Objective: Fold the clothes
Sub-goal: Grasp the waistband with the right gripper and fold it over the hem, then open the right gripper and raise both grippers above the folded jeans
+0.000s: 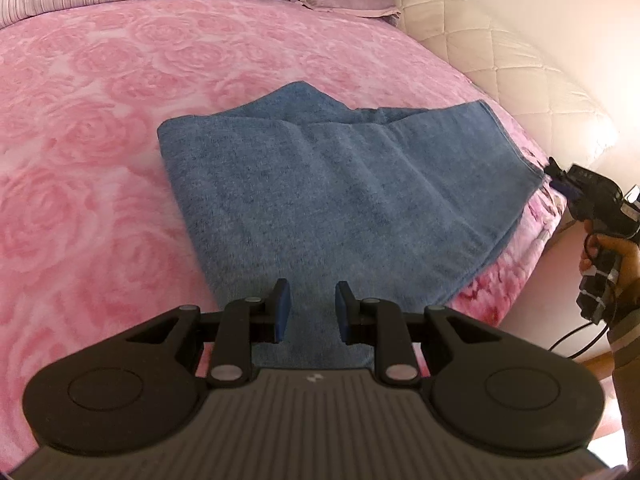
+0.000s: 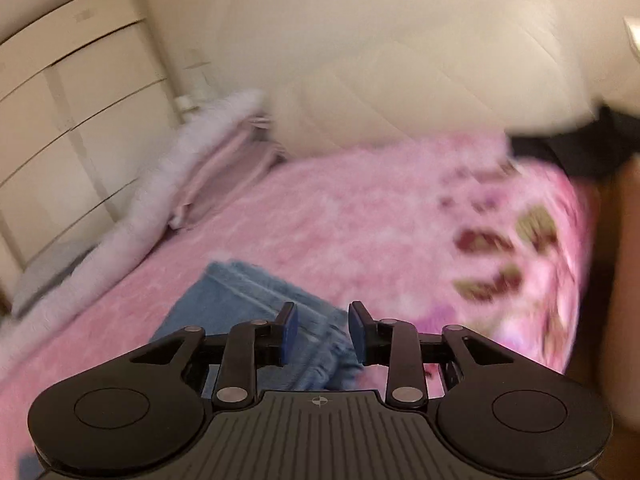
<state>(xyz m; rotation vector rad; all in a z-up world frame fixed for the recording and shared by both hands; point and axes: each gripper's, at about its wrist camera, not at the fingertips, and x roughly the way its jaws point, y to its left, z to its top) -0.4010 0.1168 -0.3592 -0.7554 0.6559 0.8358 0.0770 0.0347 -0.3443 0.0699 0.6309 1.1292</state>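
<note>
The folded blue towel [image 1: 340, 184] lies near the bed's [image 1: 80, 160] right edge, pillows [image 1: 352, 0] far behind, pink cover bare around it, both left claw [image 1: 310, 312] and right claw [image 2: 323, 334] released, gripping nothing.

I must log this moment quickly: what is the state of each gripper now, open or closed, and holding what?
Left gripper: open, holding nothing, above the blue garment.
Right gripper: open, holding nothing; the garment's edge lies below it.
</note>
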